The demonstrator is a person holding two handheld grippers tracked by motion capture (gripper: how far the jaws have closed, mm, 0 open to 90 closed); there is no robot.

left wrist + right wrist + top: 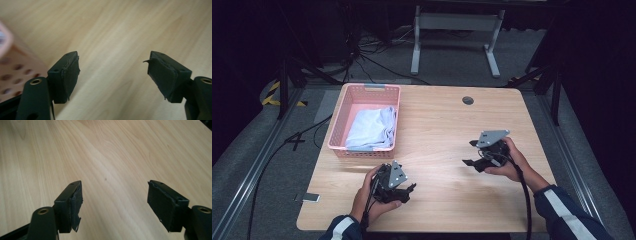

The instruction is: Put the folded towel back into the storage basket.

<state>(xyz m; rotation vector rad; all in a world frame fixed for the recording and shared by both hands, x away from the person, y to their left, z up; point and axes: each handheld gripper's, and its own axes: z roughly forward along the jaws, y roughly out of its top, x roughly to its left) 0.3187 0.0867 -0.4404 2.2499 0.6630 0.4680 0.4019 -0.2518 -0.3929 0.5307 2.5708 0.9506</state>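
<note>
A pink basket (339,121) stands at the table's left, with a pale blue cloth (372,128) folded inside it. My left gripper (408,192) hovers over the wood near the front edge, just below the basket; in the left gripper view (113,72) its jaws stand wide apart with bare wood between them, and the blurred basket (11,72) lies at the left. My right gripper (470,153) is held over the right half of the table, pointing left. In the right gripper view (113,202) its jaws are spread wide over bare wood, nothing between them.
The wooden table (442,125) has a round cable hole (468,100) near its far edge. A small grey object (310,198) lies on the table's front left corner. Cables and a white desk frame (457,30) lie on the floor beyond.
</note>
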